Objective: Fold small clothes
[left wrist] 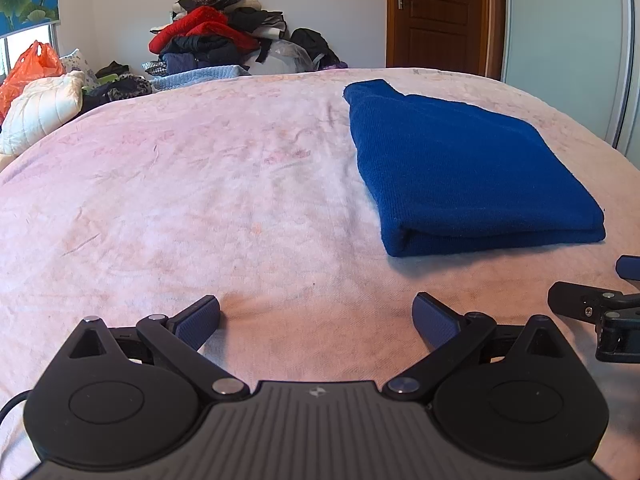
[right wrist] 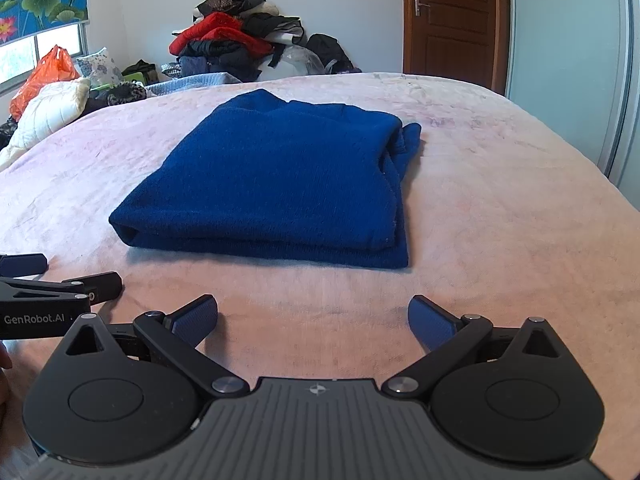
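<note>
A blue knit garment (right wrist: 276, 180) lies folded into a thick rectangle on the pink bed cover (right wrist: 500, 208). In the left wrist view it (left wrist: 460, 168) sits ahead and to the right. My left gripper (left wrist: 316, 316) is open and empty, low over the bed near its front edge, left of the garment. My right gripper (right wrist: 312, 318) is open and empty, just in front of the garment's near folded edge. Each gripper shows at the edge of the other's view: the right one in the left wrist view (left wrist: 600, 308), the left one in the right wrist view (right wrist: 48, 292).
A pile of dark and red clothes (right wrist: 236, 44) sits at the far wall behind the bed. A white quilted cushion (right wrist: 48, 112) and an orange bag (right wrist: 44, 76) lie at far left. A wooden door (right wrist: 452, 20) and a pale wardrobe (right wrist: 568, 48) stand at right.
</note>
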The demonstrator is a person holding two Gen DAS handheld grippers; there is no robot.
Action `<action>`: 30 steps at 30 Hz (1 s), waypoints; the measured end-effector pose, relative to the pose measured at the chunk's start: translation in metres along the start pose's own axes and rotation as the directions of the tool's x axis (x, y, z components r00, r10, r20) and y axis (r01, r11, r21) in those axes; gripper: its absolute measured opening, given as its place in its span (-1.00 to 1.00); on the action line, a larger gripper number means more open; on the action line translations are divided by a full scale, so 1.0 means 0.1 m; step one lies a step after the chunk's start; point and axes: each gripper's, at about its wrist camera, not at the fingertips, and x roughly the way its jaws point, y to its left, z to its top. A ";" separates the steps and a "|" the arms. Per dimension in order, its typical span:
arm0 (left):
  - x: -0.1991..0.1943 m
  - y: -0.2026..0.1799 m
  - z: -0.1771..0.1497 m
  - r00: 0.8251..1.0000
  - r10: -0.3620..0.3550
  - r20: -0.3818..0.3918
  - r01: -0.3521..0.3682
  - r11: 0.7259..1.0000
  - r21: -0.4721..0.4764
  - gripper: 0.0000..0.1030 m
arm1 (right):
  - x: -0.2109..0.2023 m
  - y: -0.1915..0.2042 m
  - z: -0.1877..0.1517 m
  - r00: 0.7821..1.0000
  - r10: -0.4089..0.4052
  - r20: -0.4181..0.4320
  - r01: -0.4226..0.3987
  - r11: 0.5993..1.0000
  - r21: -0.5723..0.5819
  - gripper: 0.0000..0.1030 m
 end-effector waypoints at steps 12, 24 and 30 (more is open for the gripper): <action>0.01 0.00 0.00 1.000 -0.001 0.000 0.001 1.000 -0.006 1.00 | 0.03 0.06 -0.01 1.000 -0.025 -0.009 0.025 0.999 -0.032 1.00; 0.01 0.01 0.00 1.000 -0.004 0.003 0.004 1.000 -0.012 1.00 | 0.04 0.09 -0.01 0.999 -0.041 -0.013 0.040 0.998 -0.051 1.00; 0.01 0.01 0.00 1.000 -0.002 0.005 0.002 1.000 -0.012 1.00 | 0.04 0.09 -0.01 0.999 -0.042 -0.013 0.042 0.998 -0.052 1.00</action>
